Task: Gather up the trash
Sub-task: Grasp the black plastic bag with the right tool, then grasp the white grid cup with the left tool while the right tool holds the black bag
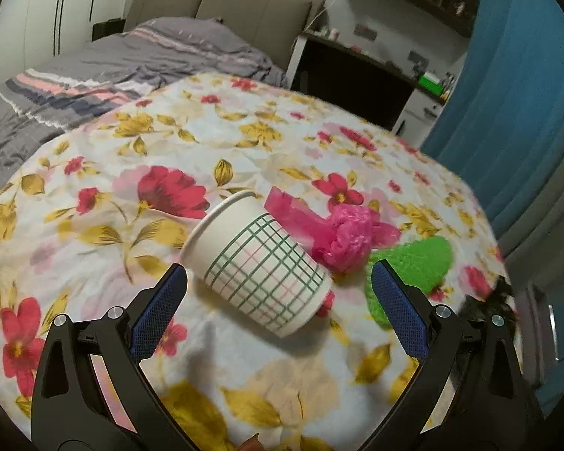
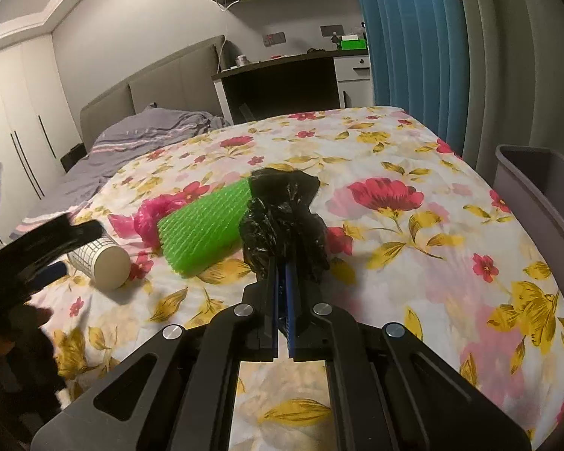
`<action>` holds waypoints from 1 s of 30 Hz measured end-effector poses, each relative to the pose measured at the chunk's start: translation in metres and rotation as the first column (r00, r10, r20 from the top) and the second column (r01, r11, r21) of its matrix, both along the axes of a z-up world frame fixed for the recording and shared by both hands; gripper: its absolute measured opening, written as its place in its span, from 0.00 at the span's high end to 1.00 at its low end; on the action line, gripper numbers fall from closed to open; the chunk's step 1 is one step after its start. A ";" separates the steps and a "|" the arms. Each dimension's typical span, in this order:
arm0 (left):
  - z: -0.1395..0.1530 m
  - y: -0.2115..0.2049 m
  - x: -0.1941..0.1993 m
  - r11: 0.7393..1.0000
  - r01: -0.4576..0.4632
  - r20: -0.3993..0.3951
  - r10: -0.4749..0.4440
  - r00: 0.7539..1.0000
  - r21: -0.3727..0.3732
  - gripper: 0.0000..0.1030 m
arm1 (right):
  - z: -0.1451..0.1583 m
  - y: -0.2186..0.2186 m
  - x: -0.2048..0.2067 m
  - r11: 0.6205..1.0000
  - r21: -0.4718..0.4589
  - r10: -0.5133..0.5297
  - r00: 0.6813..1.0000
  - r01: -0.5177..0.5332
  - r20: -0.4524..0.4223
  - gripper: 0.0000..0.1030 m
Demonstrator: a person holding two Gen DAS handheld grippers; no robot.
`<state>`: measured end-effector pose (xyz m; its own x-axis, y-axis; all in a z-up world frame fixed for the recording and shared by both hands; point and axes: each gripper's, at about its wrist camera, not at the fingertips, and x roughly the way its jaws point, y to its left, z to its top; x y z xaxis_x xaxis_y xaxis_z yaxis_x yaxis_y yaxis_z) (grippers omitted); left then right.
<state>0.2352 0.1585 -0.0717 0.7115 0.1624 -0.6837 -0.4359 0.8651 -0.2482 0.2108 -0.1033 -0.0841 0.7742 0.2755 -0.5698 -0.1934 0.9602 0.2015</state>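
A white paper cup [image 1: 257, 265] with a green grid pattern lies on its side on the floral tablecloth [image 1: 131, 158]. My left gripper [image 1: 278, 282] is open, its blue pads on either side of the cup without touching it. Behind the cup lie a crumpled pink plastic bag [image 1: 342, 238] and a green foam net sleeve [image 1: 413, 263]. In the right wrist view, my right gripper [image 2: 281, 263] is shut on a crumpled black plastic bag [image 2: 282, 210]. The green sleeve [image 2: 203, 225], pink bag [image 2: 152, 212] and cup [image 2: 103, 263] lie to its left.
A grey bin [image 2: 541, 203] stands at the table's right edge. The left gripper [image 2: 37, 248] shows blurred at the far left of the right wrist view. A bed [image 1: 112, 60], a desk [image 2: 282, 75] and blue curtains [image 2: 406, 45] lie beyond the table.
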 end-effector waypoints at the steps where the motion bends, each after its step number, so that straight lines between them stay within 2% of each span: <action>1: -0.003 0.000 0.005 1.000 -0.005 -0.015 0.005 1.000 0.002 0.08 | 0.001 -0.001 -0.001 1.000 0.000 0.004 1.000 -0.004 0.004 0.96; 5: -0.013 0.007 0.010 0.999 -0.010 -0.049 0.008 0.999 -0.035 0.18 | 0.001 -0.003 -0.005 1.000 0.013 0.022 1.000 -0.022 0.012 0.96; 9: -0.019 0.012 0.008 0.997 0.001 -0.041 -0.004 0.999 -0.073 0.20 | 0.001 -0.003 -0.007 0.999 0.021 0.037 0.999 -0.037 0.014 0.96; 11: -0.020 0.013 0.006 0.996 0.024 -0.037 -0.027 0.999 -0.082 0.34 | 0.002 -0.003 -0.008 0.999 0.024 0.042 0.999 -0.043 0.015 0.96; 14: -0.024 0.011 0.002 0.991 0.076 -0.012 -0.078 0.997 -0.113 0.41 | 0.002 -0.002 -0.010 0.999 0.028 0.046 0.999 -0.046 0.016 0.96; 22: -0.019 0.003 -0.017 0.987 0.123 0.041 -0.119 0.992 -0.101 0.43 | 0.007 -0.001 -0.017 0.998 0.025 0.053 0.998 -0.053 0.027 0.96; 30: 0.004 -0.020 -0.047 0.985 0.170 0.098 -0.169 0.981 0.004 0.43 | 0.014 -0.002 -0.029 0.998 0.033 0.056 0.997 -0.057 0.047 0.98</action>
